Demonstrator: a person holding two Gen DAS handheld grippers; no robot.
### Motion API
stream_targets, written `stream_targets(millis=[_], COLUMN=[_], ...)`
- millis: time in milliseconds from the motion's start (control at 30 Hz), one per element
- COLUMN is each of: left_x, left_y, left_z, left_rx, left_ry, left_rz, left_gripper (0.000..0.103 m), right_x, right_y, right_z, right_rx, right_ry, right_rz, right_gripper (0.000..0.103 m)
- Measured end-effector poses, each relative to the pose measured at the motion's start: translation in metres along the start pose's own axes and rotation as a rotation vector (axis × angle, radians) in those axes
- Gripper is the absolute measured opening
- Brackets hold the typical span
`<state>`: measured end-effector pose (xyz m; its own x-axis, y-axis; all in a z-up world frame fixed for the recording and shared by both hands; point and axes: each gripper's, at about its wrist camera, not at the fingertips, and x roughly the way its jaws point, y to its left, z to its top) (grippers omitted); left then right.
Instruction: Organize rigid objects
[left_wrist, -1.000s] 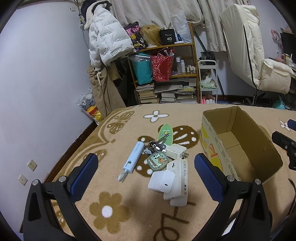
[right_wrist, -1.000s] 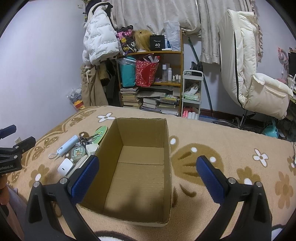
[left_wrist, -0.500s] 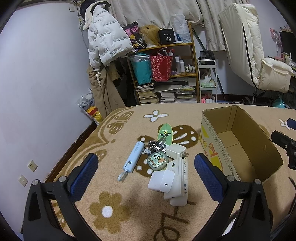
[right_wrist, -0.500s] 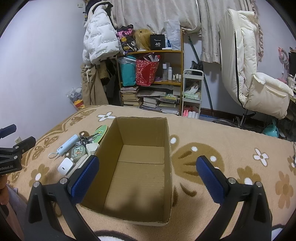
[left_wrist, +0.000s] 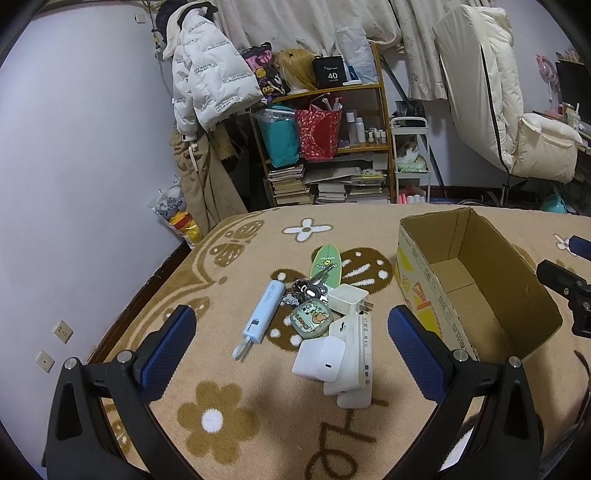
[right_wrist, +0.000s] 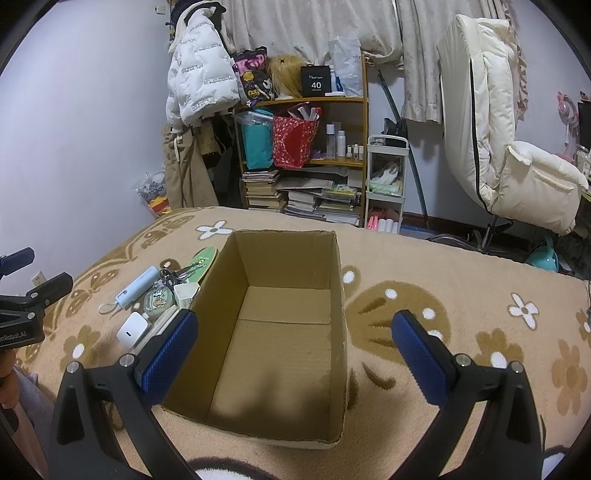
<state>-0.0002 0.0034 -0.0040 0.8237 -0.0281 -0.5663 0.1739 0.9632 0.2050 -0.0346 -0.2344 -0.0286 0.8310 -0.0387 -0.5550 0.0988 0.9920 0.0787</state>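
Nothing has shifted noticeably since the earlier frames: both grippers hover with jaws spread wide, gripping nothing. At lower centre of the left view, the left gripper (left_wrist: 291, 343) frames a pile of small items: a light-blue power bank (left_wrist: 263, 313), white chargers (left_wrist: 320, 359), a green case (left_wrist: 311, 319), keys. The right gripper (right_wrist: 293, 345) frames the empty cardboard box (right_wrist: 284, 332), just right of the pile on the flower-patterned blanket (right_wrist: 443, 295).

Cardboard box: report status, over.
Left gripper and right gripper open, holding nothing. Cardboard box empty. Chargers and keys piled beside it. Nothing blocking.
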Motion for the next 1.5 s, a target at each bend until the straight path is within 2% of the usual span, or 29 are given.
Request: stream_targets(millis=[733, 1100, 1500], left_x=[0.006, 0.051, 0.105], left_y=[-0.007, 0.002, 0.004], left_z=[0.006, 0.016, 0.01], left_rx=[0.038, 0.009, -0.002], left_ry=[0.023, 0.147, 0.283], left_rz=[0.006, -0.018, -0.028], left_gripper=[0.103, 0.103, 0.103], right_x=[0.004, 0.031, 0.073], right_y=[0.002, -0.006, -0.023], right_z=[-0.005, -0.006, 0.002], right_rx=[0.007, 0.046, 0.063], right_ry=[0.01, 0.065, 0.228], right_rz=[0.006, -0.008, -0.032], right_gripper=[0.103, 0.103, 0.101])
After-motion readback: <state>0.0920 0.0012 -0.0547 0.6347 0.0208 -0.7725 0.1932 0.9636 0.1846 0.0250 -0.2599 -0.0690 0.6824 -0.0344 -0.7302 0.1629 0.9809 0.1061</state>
